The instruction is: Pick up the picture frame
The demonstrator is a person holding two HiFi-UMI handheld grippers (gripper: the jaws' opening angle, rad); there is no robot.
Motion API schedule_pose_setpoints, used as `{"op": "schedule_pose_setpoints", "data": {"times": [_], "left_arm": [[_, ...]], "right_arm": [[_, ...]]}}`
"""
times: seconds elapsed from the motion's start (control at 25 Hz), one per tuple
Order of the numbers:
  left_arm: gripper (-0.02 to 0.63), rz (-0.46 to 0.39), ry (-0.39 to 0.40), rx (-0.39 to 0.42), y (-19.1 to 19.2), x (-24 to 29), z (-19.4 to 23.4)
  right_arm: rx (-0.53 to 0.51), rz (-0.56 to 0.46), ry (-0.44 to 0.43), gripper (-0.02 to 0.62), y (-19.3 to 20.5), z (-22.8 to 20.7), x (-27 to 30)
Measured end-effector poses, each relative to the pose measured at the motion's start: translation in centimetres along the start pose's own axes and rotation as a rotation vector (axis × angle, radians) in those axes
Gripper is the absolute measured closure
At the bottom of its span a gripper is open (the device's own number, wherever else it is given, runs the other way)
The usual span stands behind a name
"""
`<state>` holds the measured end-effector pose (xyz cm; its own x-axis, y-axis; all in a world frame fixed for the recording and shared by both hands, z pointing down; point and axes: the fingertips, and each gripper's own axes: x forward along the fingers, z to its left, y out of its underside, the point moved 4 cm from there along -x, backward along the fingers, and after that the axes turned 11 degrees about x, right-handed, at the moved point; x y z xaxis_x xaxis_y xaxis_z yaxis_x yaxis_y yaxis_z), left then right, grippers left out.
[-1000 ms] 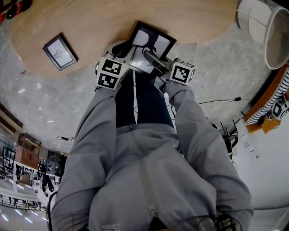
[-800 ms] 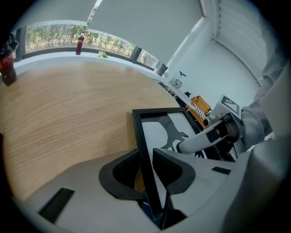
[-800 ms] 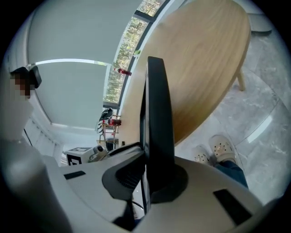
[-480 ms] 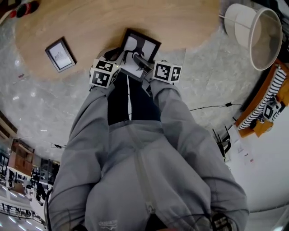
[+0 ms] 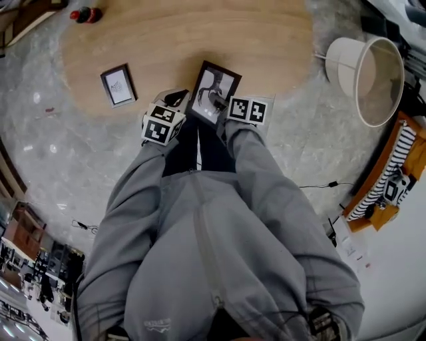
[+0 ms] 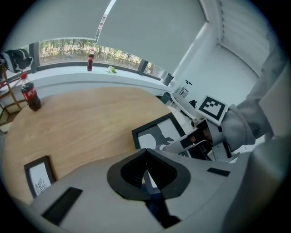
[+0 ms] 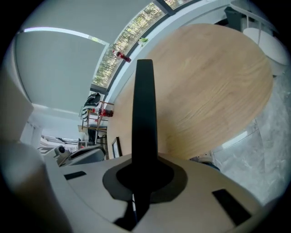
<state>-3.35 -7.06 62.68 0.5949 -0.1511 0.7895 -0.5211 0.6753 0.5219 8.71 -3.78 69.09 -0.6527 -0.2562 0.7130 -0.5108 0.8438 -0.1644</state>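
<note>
The black picture frame [image 5: 214,91], white mat with a dark figure, is held tilted above the near edge of the round wooden table [image 5: 200,33]. My right gripper [image 5: 218,101] is shut on its right side; in the right gripper view the frame's black edge [image 7: 144,113] rises straight out of the closed jaws [image 7: 144,175]. My left gripper [image 5: 181,100] sits at the frame's lower left. Its jaws [image 6: 146,166] have just been closing and now pinch a thin edge of the frame [image 6: 157,133]. The right gripper's jaws have also just closed further.
A smaller framed picture [image 5: 118,85] lies flat on the table to the left. Cola bottles [image 5: 86,13] stand at the far left. A white lampshade [image 5: 369,76] sits on the marble floor at the right. The person's grey sleeves fill the lower view.
Both grippers have come up and drawn together around the frame, and the frame now stands steeper off the table. The head view has swung to take in more table and the whole lampshade.
</note>
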Motion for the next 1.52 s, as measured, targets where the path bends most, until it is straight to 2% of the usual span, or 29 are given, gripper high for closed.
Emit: {"op": "schedule_pose_setpoints", "data": {"times": [0.2,0.48,0.64,0.8,0.92,1.08,1.24,1.52], "left_arm": [[0.588,-0.041,0.020,0.056,-3.5,-4.9,-2.5],[0.589,-0.103,0.010,0.103,-7.8,-11.3,-5.4],[0.589,-0.153,-0.025,0.066,-9.8,-15.1,-5.9],[0.589,-0.198,-0.052,0.083,-11.8,-17.7,-6.3],[0.589,-0.242,-0.065,0.091,-13.2,-19.6,-6.6],[0.589,-0.323,-0.109,0.121,-15.6,-22.4,-6.9],[0.589,-0.401,-0.181,0.148,-17.6,-25.7,-6.7],[0.589,-0.536,-0.306,0.122,-21.5,-32.5,-7.0]], "right_arm": [[-0.033,-0.031,0.050,0.558,-0.4,3.4,-4.1],[-0.092,-0.096,0.067,0.558,-0.4,7.9,-10.5],[-0.190,-0.148,0.108,0.558,-0.6,10.2,-14.2],[-0.305,-0.204,0.171,0.558,-1.1,11.7,-17.6],[-0.428,-0.248,0.181,0.558,-1.0,14.5,-19.8],[-0.539,-0.323,0.132,0.558,-1.0,19.1,-22.3],[-0.616,-0.451,0.091,0.558,-1.5,24.2,-25.1],[-0.753,-0.652,-0.028,0.558,-1.1,33.3,-31.2]]}}
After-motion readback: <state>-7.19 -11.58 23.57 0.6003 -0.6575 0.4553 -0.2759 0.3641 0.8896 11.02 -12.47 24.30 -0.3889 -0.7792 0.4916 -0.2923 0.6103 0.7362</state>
